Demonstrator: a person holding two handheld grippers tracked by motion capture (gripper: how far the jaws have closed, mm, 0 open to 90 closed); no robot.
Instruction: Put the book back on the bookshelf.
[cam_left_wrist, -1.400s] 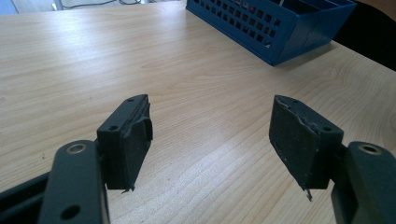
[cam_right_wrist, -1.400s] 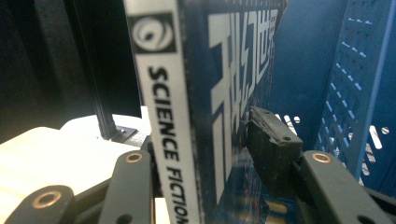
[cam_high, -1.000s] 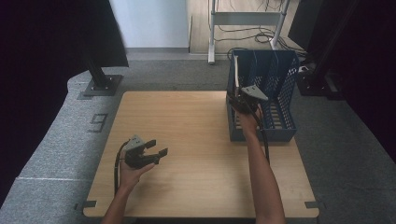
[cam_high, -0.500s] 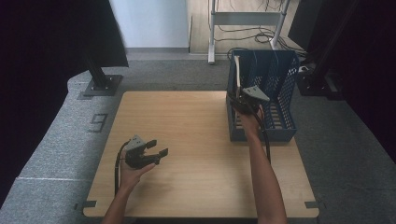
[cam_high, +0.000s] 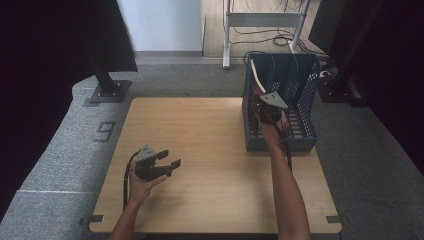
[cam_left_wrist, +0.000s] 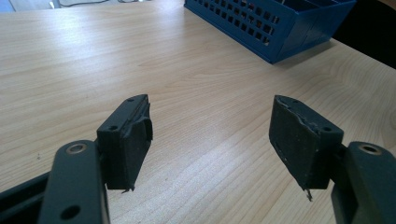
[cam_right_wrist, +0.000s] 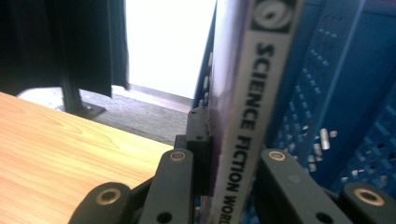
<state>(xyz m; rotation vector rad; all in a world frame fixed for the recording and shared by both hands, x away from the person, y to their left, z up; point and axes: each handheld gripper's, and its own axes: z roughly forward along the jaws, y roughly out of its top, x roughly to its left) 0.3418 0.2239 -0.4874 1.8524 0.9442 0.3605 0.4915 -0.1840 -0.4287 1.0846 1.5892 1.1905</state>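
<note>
Bare forearms, black tool (cam_high: 170, 159) with grey triangular plate, trailing black cable, brass-ringed screws on black jaws

Left tongs (cam_high: 167, 163) agape; right tongs (cam_right_wrist: 224, 154) just clamped.

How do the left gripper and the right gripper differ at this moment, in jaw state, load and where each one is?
The left gripper has its jaws wide apart with nothing between them; the right gripper has just been closing and now clamps the spine of a book. The left gripper hovers low over the bare wooden table; the right gripper reaches into the blue file rack at the table's far right. Both have black jaws and are hand-held.
</note>
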